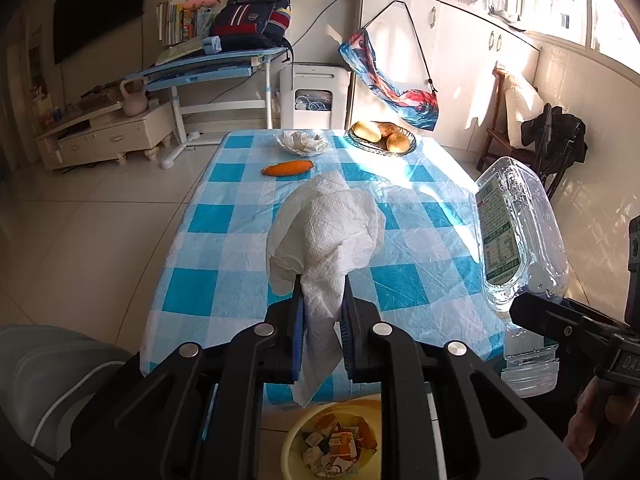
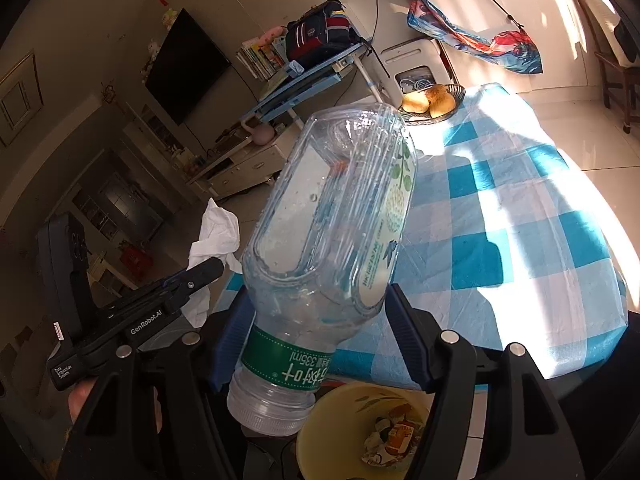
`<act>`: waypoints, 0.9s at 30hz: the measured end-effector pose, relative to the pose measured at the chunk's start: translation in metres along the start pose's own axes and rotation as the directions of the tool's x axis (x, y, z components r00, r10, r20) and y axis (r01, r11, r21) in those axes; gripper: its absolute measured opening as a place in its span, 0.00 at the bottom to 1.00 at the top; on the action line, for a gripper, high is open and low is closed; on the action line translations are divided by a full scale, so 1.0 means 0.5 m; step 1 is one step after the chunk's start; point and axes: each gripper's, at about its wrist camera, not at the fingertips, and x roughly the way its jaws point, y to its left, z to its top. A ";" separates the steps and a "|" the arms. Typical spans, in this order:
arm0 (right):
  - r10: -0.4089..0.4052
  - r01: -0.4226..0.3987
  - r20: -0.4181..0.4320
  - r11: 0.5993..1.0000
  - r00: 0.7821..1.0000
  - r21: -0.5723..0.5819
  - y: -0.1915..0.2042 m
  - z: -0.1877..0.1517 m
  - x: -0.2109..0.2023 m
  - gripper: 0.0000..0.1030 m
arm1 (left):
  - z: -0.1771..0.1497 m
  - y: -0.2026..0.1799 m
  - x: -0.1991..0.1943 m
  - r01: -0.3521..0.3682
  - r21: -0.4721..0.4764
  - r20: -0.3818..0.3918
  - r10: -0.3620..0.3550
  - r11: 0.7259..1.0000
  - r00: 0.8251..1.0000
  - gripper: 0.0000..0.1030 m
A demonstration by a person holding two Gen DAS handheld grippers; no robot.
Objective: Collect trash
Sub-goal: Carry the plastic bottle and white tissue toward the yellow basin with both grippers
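White paper towel [image 1: 324, 240] — clamped between left fingers [image 1: 298, 312] | plastic bottle [image 2: 332, 216] — clamped between right fingers [image 2: 396, 312]

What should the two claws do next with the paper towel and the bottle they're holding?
Probably carry both over the yellow bin and let go. The left claw is shut on the crumpled paper towel, the right claw grips the empty plastic bottle, and the bin, already holding scraps, sits on the floor just below the table edge.
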 end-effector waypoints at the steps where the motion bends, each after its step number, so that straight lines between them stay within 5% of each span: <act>1: 0.001 -0.001 -0.001 1.000 1.000 -0.006 0.001 0.000 0.000 0.63 | 0.000 0.001 -0.003 0.000 0.001 0.002 0.000 1.000 1.000 0.15; 27: 0.007 -0.036 -0.148 0.980 0.989 -0.195 0.076 -0.104 -0.016 0.63 | -0.036 -0.012 -0.101 -0.004 0.028 0.038 0.003 1.000 0.999 0.15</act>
